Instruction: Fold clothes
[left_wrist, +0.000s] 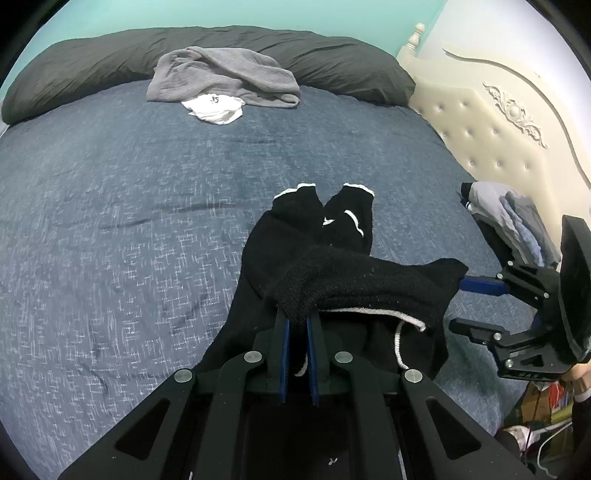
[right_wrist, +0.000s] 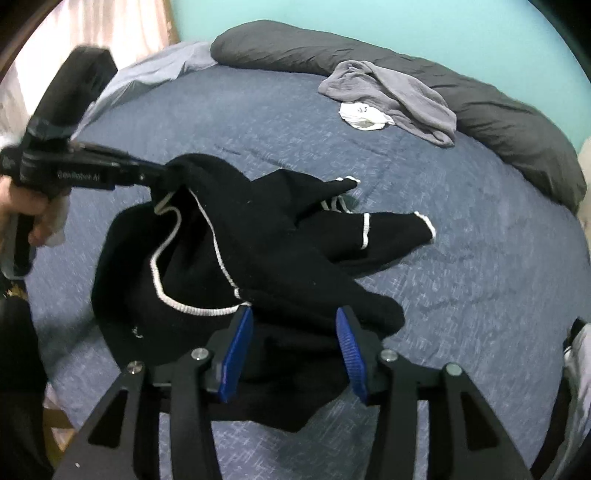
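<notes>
Black knit fabric with white trim, a hooded garment (right_wrist: 280, 243) with a white drawstring (right_wrist: 162, 236), lies bunched on the blue-grey bed (left_wrist: 122, 206) in front of us, its two cuffed sleeves spread toward the pillow end. Our left tongs (left_wrist: 297, 321) are pinched nearly together on a fold of this black garment, lifting that edge off the cover; in the right wrist view the same tongs (right_wrist: 159, 175) come in from the left, gripped by a hand (right_wrist: 33, 218), with cloth gathered at their tips. Our right tongs (right_wrist: 291, 332) stand partway apart, blue pads (right_wrist: 236, 350) on either side of a hump of the garment. We cannot see the pads pressing on it, so they hold nothing. From the left wrist view the right tongs (left_wrist: 480, 302) sit just beside the garment's right edge. Farther up the bed, a grey garment (left_wrist: 225, 77) lies crumpled against a long dark pillow (left_wrist: 332, 55), with a white piece (left_wrist: 214, 109) touching its near edge. A stack of folded clothes (left_wrist: 513, 221) rests near the cream tufted headboard (left_wrist: 491, 125).
</notes>
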